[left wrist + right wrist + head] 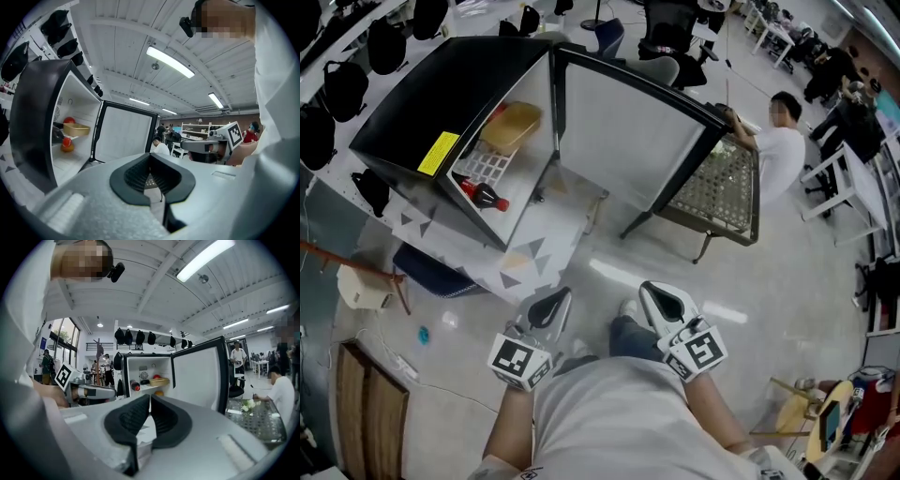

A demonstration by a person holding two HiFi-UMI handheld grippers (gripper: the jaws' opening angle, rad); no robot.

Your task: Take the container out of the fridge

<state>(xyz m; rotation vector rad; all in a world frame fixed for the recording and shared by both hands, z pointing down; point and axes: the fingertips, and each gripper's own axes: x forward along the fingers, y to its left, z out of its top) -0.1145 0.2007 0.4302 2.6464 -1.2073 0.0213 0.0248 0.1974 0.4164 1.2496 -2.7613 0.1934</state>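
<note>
A black mini fridge (412,103) stands with its door (628,141) swung wide open. On its upper shelf sits a tan container (514,126), which also shows in the left gripper view (77,129) and the right gripper view (158,381). A red-capped bottle (484,196) lies lower in the fridge. My left gripper (553,302) (151,157) is shut and empty, held close to my body and far from the fridge. Beside it, my right gripper (661,302) (150,398) is also shut with nothing between its jaws.
The fridge rests on a white stand with grey triangles (530,255). To the right is a wire-mesh table (722,187), with a person in a white shirt (780,145) at it. Black bags (342,89) hang on the left wall. A small stool (361,286) stands lower left.
</note>
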